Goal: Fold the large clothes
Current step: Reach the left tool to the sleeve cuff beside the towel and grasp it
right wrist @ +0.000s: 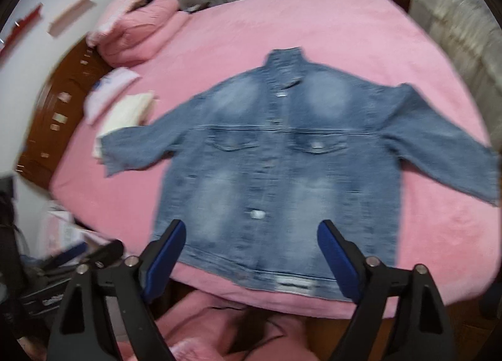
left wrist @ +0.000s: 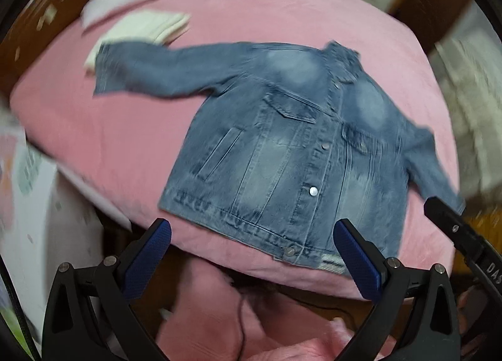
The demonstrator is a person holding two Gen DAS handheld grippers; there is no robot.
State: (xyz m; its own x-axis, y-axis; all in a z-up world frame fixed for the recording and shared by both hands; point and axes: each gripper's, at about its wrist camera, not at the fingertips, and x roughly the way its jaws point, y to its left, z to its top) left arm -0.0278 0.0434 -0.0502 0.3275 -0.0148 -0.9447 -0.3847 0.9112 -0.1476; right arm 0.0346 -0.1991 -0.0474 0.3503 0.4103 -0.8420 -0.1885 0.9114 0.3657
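While both views blur, denim jacket (right wrist: 279,169) lies flat, front up, sleeves spread, on pink bed (right wrist: 360,31); hem at near edge. Left gripper (left wrist: 251,254) and right gripper (right wrist: 251,251) hover spread, empty. Folded cream cloth (right wrist: 128,110) under left cuff.

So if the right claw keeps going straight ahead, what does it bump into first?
Most likely the denim jacket: the open right claw points at its lower front, near the hem. How far off is unclear.

One denim jacket (right wrist: 279,166), two folded cloths (right wrist: 125,110), one pink pillow (right wrist: 135,34), two tools (right wrist: 251,254).
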